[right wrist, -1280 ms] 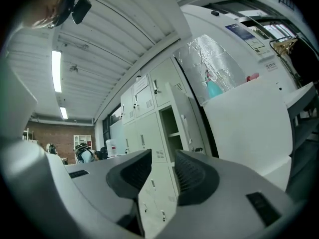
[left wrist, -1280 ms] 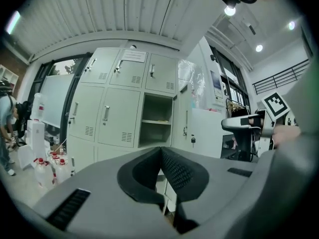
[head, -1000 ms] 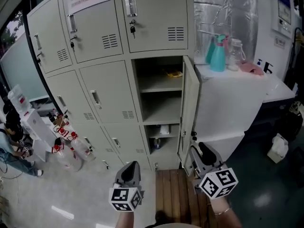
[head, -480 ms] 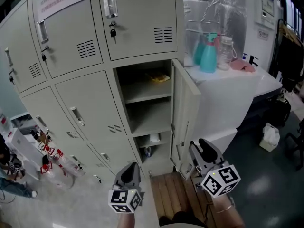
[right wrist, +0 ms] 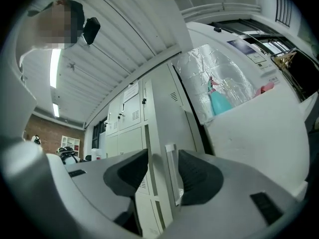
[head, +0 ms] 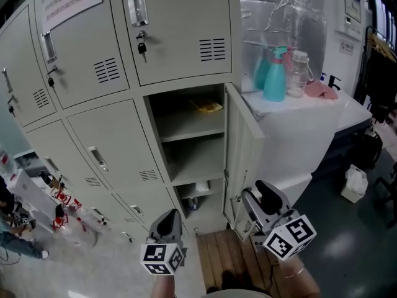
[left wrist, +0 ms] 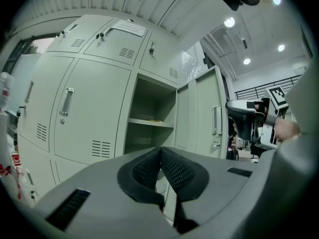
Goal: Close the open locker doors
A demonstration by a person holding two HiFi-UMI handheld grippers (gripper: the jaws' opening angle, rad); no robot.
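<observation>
Closure is not yet achieved: only the right-column locker door (head: 243, 148) is seen swung open beside its shelves (head: 189, 129), the right gripper (head: 257, 197) being held near its lower edge with jaws just spread wide on nothing, the left gripper (head: 169, 221) pressed together, empty.

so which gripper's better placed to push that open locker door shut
Right. The right gripper is at the open door, jaws just opened, its handle showing between them. The left gripper, shut, is farther from it.
</observation>
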